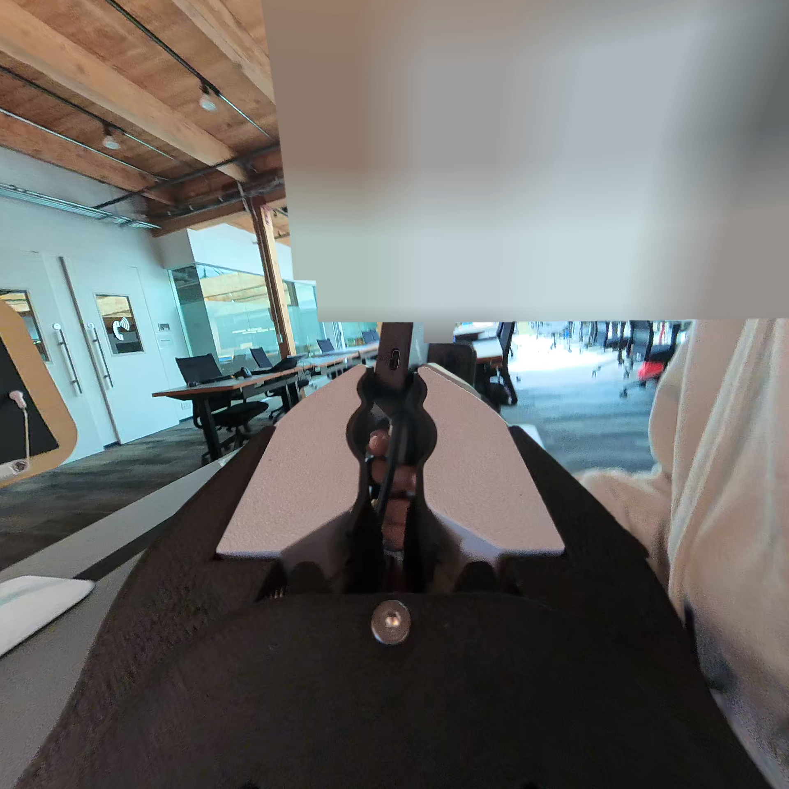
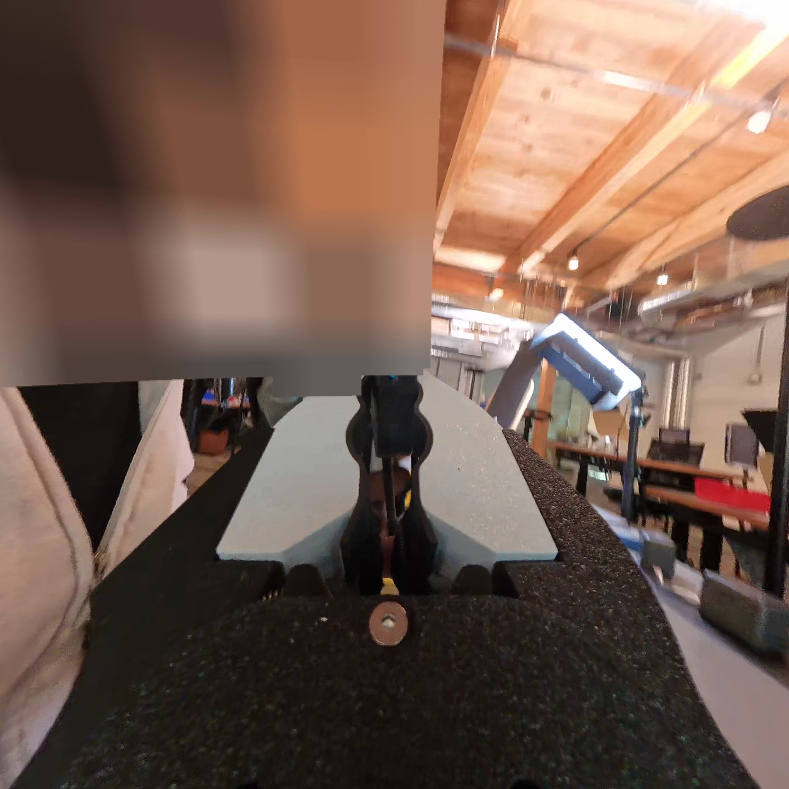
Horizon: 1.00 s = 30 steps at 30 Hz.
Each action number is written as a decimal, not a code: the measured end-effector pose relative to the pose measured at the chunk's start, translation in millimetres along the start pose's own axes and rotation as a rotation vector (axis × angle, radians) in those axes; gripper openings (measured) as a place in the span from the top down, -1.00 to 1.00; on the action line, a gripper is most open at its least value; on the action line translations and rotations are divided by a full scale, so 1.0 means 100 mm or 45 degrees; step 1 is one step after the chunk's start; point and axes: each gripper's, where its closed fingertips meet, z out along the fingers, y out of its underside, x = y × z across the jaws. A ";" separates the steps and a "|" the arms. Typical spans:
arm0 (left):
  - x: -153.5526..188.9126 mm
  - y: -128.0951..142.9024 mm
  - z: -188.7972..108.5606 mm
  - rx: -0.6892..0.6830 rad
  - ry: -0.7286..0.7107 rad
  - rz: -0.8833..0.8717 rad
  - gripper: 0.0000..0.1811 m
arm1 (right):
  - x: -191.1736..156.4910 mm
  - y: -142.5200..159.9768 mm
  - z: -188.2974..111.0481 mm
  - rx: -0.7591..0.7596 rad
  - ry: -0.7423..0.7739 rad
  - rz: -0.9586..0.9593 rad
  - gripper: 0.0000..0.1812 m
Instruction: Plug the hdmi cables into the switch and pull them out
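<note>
Up in the air, left gripper (image 1: 390,375) jaws pinching slim black boxy switch (image 1: 395,356), thin cable trailing; right gripper (image 2: 390,399) jaws clamping black moulded HDMI plug (image 2: 393,420).

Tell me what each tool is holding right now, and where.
Left tool: flat black switch box, pinched at its lower end. Right tool: black cable plug, gripped by its body, cord trailing back.

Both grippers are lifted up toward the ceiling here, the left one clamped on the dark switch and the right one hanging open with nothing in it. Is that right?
Not quite. The right gripper is not open or empty: the right wrist view shows its jaws closed on a black cable plug. The rest holds: both point up toward the ceiling, and the left gripper is clamped on the dark switch.
</note>
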 end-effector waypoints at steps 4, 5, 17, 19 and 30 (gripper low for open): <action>-0.08 0.12 -0.17 -0.254 0.021 0.202 0.85 | 0.14 0.11 -0.29 -0.287 0.156 -0.145 0.63; -0.08 0.16 -0.21 -0.314 0.055 0.241 0.85 | 0.14 0.11 -0.34 -0.363 0.162 -0.207 0.56; -0.02 0.61 -0.24 -0.700 0.345 0.458 0.85 | 0.08 0.63 -0.30 -1.029 -0.058 -0.778 0.72; -0.01 0.62 -0.24 -0.695 0.384 0.433 0.85 | 0.06 0.69 -0.33 -1.039 -0.065 -0.746 0.77; -0.21 0.28 -0.10 -0.408 -0.034 0.234 0.53 | 0.39 0.40 -0.59 -0.922 0.319 -0.791 0.85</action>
